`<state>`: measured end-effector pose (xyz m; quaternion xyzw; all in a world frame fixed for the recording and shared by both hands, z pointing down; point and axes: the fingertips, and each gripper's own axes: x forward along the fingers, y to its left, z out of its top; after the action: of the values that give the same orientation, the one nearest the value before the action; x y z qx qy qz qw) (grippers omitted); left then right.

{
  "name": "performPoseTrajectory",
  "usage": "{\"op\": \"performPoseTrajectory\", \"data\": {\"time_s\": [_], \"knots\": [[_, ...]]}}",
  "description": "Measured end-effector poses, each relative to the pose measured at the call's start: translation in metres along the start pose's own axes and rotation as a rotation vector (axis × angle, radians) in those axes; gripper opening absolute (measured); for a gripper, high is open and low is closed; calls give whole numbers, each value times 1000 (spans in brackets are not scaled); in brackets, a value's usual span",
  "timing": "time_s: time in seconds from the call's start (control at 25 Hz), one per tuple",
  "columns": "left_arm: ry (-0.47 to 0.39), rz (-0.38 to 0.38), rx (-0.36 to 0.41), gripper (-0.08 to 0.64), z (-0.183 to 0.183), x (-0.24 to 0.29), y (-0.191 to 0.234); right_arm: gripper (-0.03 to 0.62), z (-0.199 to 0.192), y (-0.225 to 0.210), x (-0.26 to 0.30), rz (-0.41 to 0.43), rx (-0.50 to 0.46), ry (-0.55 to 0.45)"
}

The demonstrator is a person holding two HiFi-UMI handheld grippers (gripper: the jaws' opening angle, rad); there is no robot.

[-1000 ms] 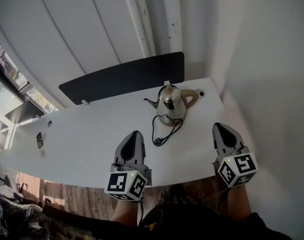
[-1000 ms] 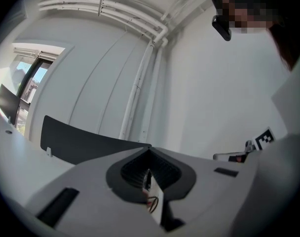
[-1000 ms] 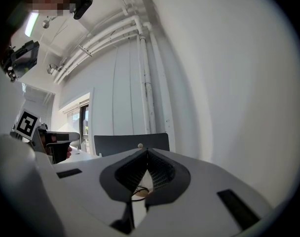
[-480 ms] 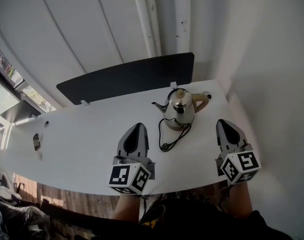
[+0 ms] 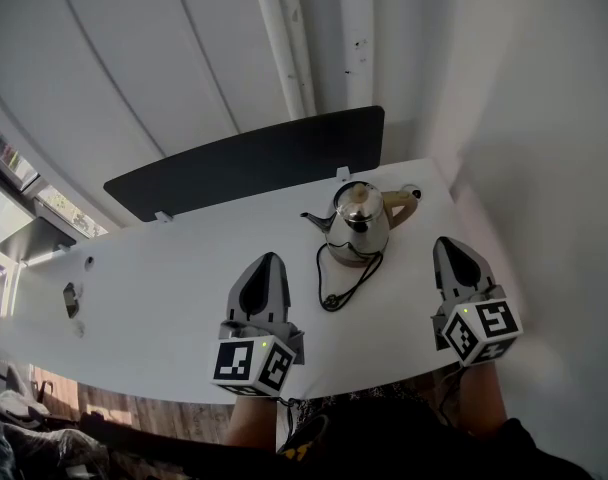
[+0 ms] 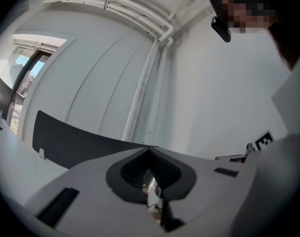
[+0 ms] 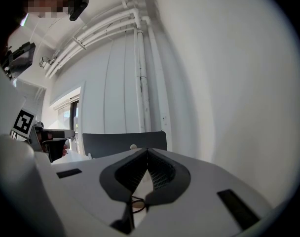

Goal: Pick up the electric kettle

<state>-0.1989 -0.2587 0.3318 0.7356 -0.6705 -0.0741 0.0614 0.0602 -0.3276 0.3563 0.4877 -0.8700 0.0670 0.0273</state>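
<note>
Since a second ago the right gripper (image 5: 447,242) has drawn a little closer to the electric kettle (image 5: 359,223), and the left gripper (image 5: 269,259) has come forward beside it; over the last half second little has changed. Both are clenched on nothing, tips meeting. We judge they are held low and level on either side of the kettle because the approach is not finished. The kettle stands upright near the far right corner of the white table (image 5: 164,298), just ahead of and between the two grippers and touched by neither. Its handle (image 5: 402,206) points right, which should favour the right gripper, and its spout (image 5: 314,218) points left. Its black cord (image 5: 336,280) lies in loose loops on the table in front of it, likely out of the way of a lift by the handle. The left gripper view shows only a sliver of the kettle's shiny body through the gap behind the tips, and the right gripper view only a loop of cord. Where the cord ends is too small to make out, as is whether a separate base sits under the kettle, and our forearms are cut off at the lower edge.
</note>
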Motion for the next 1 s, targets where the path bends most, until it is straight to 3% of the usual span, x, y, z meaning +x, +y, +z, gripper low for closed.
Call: {"op": "performPoseTrajectory", "data": {"time_s": [0.44,0.8,1.0], "knots": [[17,41,-3,2,-12,27,8,6,-13,-12,40,44,-13,49],[69,54,-15,2,-32,51,11,9,-56,-33,78,56,15,155],[89,69,-13,2,-39,61,15,121,-84,-48,103,48,48,225]]}}
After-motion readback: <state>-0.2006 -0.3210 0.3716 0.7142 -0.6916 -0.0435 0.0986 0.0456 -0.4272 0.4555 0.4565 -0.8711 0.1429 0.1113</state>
